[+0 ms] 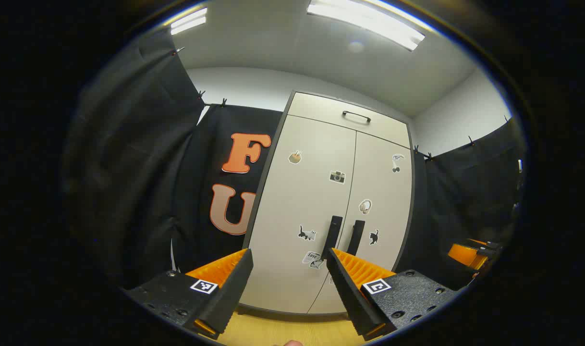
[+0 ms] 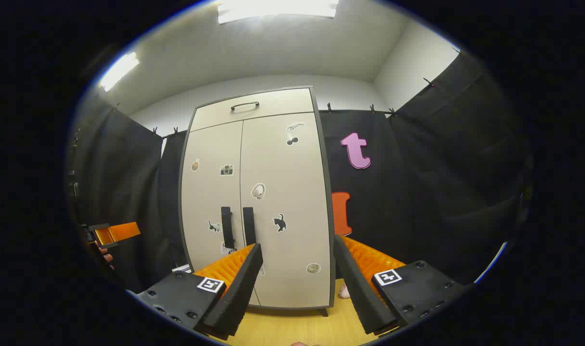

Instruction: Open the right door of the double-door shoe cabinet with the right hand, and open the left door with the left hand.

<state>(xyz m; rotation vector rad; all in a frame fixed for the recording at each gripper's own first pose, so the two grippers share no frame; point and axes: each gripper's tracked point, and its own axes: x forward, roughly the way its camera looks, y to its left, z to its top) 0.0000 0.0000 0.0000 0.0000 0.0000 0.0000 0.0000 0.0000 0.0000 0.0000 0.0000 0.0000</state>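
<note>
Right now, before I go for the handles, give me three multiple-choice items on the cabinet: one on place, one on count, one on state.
1. Where do the two vertical black handles sit on the shoe cabinet?
A. By the outer edges
B. Side by side at the centre seam
C. On the top panel

2. How many black cat stickers are on the right door?
A. One
B. Two
C. Three

3. What state are the doors in?
A. Both shut
B. Right open
C. Left open

Answers: 1 B, the handles flank the seam, one on each door. 2 A, a single black cat beside the handle. 3 A, both doors lie flush; the right hand-held gripper is open, short of them.
</note>
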